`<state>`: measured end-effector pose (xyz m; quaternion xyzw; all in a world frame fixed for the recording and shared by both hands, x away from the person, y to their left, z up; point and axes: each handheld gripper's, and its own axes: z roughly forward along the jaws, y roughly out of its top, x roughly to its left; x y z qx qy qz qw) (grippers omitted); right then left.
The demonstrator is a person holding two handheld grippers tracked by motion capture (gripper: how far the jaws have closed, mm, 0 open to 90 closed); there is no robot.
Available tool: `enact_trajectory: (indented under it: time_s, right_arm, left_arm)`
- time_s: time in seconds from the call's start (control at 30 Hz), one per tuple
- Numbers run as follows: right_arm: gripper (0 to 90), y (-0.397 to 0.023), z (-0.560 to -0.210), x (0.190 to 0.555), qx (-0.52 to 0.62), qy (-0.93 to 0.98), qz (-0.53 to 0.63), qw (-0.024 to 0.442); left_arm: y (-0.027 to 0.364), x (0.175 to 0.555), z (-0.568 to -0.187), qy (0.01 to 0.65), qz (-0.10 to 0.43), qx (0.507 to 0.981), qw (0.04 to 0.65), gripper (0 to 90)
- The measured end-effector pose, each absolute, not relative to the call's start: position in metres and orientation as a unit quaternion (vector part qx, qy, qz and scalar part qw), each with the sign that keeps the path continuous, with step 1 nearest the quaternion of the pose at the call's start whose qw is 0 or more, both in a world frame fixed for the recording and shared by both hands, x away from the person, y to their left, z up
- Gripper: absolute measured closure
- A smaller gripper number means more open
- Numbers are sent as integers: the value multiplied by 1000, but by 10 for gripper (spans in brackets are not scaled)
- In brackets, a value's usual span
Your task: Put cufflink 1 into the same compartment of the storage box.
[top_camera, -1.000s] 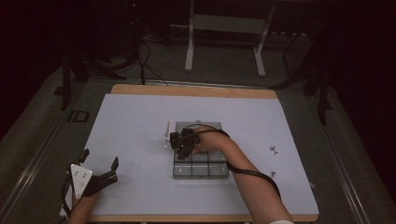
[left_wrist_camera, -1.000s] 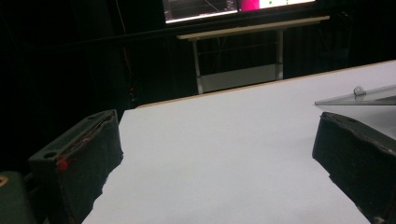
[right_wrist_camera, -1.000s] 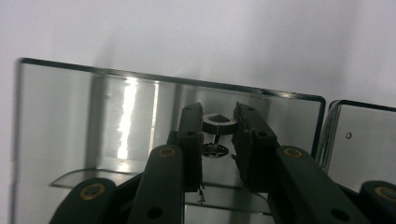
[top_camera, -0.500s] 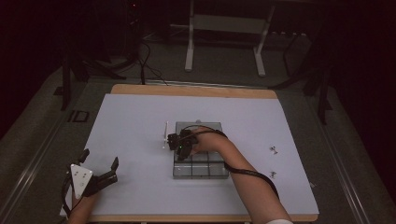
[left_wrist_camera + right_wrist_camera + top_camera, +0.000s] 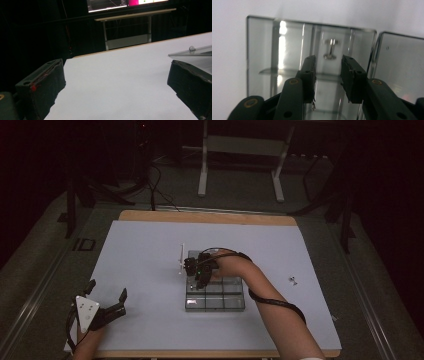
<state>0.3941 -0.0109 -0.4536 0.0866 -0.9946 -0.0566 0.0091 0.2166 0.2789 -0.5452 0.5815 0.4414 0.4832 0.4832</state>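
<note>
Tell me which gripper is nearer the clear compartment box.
Right. The right gripper hangs over the far left corner of the clear compartment box, jaws apart with nothing between them. The left gripper sits well off to the box's left, near the table's front edge.

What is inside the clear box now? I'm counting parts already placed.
In the right gripper view, one small metal stud lies in a compartment of the clear box, just beyond the right gripper, whose parted jaws hold nothing. The gripper hides part of the box.
</note>
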Motion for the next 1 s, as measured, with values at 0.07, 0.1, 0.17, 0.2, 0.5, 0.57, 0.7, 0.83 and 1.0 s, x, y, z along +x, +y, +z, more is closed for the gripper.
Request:
enact_trajectory:
  time_s: [0.07,0.1,0.17,0.2,0.5,0.57,0.7,0.83,1.0]
  right_arm:
    - [638,-15,-447,392,90,-994,-57,7]
    - [638,-18,-444,391,89,-994,-58,5]
    - [638,-23,-438,390,86,-995,-56,5]
    - [639,-27,-435,389,85,-995,-56,6]
    - [642,-57,-423,388,74,-996,-46,6]
    - [642,-64,-421,389,66,-997,-43,8]
    - [642,-80,-417,391,55,-998,-38,4]
    - [642,-95,-415,393,49,-998,-41,0]
    - [647,-113,-412,393,44,-998,-36,-3]
  left_arm:
    - [279,217,-545,442,483,581,483,24]
    - [279,217,-545,442,483,581,483,24]
    - [279,217,-545,442,483,582,483,24]
    - [279,217,-545,441,483,581,483,24]
    - [279,217,-545,442,484,581,483,24]
    - [279,217,-545,442,484,581,483,24]
    - [279,217,-545,443,484,581,482,24]
    - [279,217,-545,443,484,581,482,24]
    - [279,216,-545,440,484,582,484,24]
